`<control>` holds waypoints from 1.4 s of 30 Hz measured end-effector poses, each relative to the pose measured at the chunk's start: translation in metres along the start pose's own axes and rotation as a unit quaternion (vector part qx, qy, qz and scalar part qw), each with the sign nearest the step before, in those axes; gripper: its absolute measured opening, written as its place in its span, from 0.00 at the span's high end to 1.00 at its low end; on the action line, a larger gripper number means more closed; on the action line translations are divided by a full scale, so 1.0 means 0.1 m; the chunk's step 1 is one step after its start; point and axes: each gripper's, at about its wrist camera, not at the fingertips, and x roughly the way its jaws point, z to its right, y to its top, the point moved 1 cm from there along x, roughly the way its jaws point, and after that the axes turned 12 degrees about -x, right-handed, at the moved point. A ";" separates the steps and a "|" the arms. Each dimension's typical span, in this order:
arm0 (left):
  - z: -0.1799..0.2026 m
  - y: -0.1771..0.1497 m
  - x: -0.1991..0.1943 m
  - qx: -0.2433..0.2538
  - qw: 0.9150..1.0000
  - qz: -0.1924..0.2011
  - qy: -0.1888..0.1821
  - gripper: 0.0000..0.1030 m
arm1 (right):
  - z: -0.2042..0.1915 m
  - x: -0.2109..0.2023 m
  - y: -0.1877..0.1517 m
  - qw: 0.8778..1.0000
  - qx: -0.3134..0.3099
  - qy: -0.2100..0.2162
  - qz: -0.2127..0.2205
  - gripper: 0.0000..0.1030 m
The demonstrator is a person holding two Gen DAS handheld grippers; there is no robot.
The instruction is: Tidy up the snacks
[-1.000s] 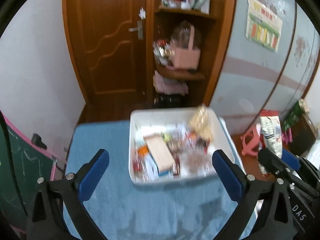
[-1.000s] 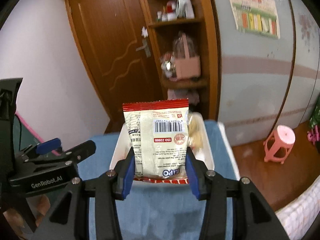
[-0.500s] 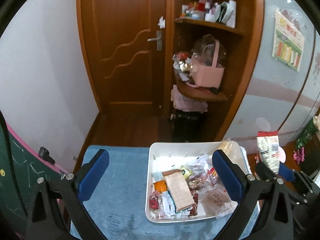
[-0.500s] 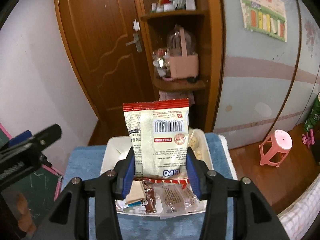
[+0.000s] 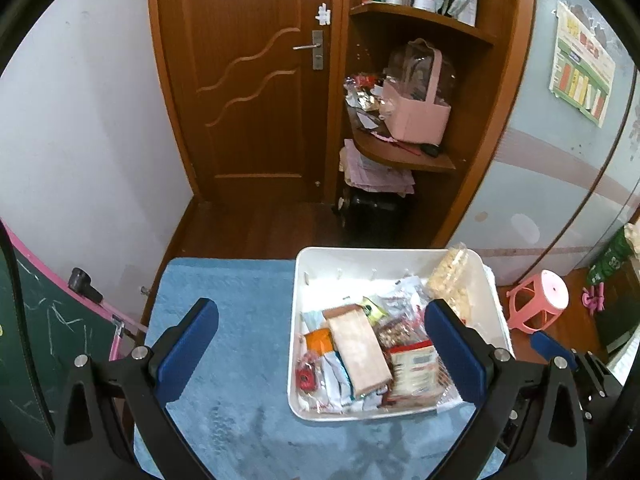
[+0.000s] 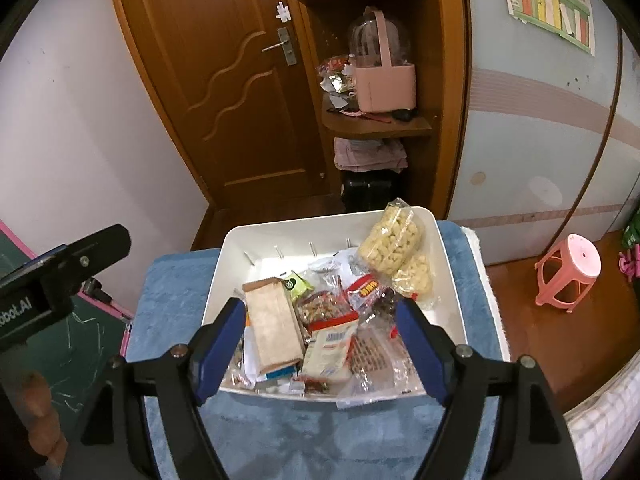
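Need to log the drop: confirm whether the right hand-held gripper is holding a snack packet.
No, the right hand-held gripper is open and empty above the white bin.

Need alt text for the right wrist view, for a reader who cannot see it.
The open right gripper hovers empty over a white bin full of snack packets, including a red-and-white packet and a bag of yellow puffs. The bin sits on a blue mat; a wooden door stands behind.

Left gripper [image 5: 320,350] held with jaws spread wide, nothing between. Right gripper [image 6: 320,344] likewise parted and empty, just right.
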 end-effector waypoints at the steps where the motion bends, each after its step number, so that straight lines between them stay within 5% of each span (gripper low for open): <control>1: 0.01 -0.02 -0.03 0.001 1.000 0.000 -0.001 0.00 | 0.01 -0.04 -0.02 1.000 0.002 -0.002 0.002 0.24; 28: 0.22 -1.49 -1.43 0.043 0.998 -0.025 -0.050 0.00 | 0.25 -1.55 -1.25 0.998 0.057 -0.010 0.014 0.24; 42: 0.22 -2.01 -1.95 0.063 0.996 -0.037 -0.044 0.00 | 0.15 -2.17 -1.69 0.999 0.047 -0.004 0.023 0.24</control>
